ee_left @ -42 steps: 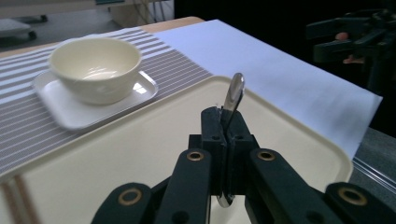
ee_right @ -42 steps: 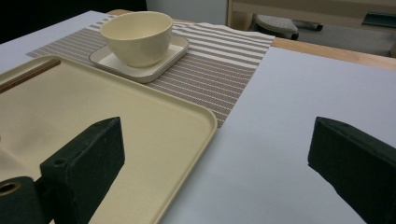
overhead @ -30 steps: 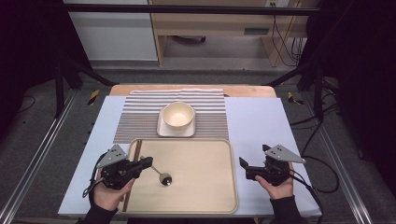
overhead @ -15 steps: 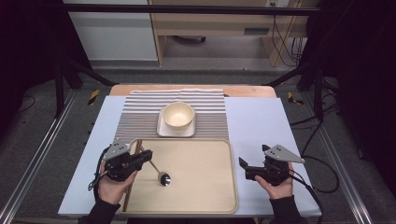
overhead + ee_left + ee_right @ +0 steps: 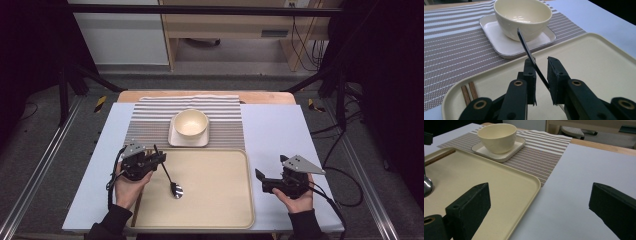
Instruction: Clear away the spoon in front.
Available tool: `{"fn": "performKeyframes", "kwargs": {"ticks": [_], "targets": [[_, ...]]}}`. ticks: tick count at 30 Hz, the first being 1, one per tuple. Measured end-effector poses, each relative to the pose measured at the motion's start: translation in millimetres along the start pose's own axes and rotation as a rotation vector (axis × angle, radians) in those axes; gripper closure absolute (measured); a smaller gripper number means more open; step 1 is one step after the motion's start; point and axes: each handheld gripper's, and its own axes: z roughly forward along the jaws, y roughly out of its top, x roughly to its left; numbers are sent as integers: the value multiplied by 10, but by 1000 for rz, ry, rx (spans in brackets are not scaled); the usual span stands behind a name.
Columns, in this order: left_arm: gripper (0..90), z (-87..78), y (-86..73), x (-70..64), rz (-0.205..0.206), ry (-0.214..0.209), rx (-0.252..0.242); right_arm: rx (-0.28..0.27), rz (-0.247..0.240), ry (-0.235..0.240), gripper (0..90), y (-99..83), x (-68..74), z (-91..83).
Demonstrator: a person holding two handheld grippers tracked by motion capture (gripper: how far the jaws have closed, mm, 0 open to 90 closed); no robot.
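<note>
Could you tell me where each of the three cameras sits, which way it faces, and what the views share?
High view: fixed above the person's side, looking forward and down on the tray; both hands show, left hand-held gripper, right hand-held gripper.
Left gripper view: rides that gripper, looking along its black jaws, shut on the spoon, toward the bowl.
Right gripper view: rides the right gripper, looking between its open jaws across the tray toward the bowl.
Shared: all three show bowl, tray and striped mat.

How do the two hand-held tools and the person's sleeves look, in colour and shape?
Both tools, left and right, are black, each with two blocky jaws and brass-coloured pivot rings. A grey three-cornered plate tops each, and a black cable trails away. The sleeves are dark.
</note>
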Motion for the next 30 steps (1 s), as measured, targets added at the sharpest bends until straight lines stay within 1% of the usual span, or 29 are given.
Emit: {"fn": "performKeyframes", "kwargs": {"ticks": [2,9,11,16,19,21,23,26,30], "targets": [[769,34,-2,22,-10,-1,5,2,-4,0,42,-1,-1,1],[743,136,-30,76,-19,32,29,3,-5,-1,42,-2,-2,6],[738,169,-35,94,-28,34,40,3,-6,0,42,-3,-1,9],[724,262,-49,125,-37,57,73,3,-6,0,42,-2,-1,7],[727,322,-67,149,-62,69,94,3,-7,0,41,-2,-1,7],[728,358,-77,159,-70,90,116,3,-7,0,41,-2,-1,8],[728,390,-90,163,-73,103,130,3,-8,0,41,-2,-1,8],[727,433,-116,177,-83,125,164,3,-8,0,41,-2,-1,7],[721,455,-145,188,-92,150,183,2,-4,1,41,0,-2,2]]}}
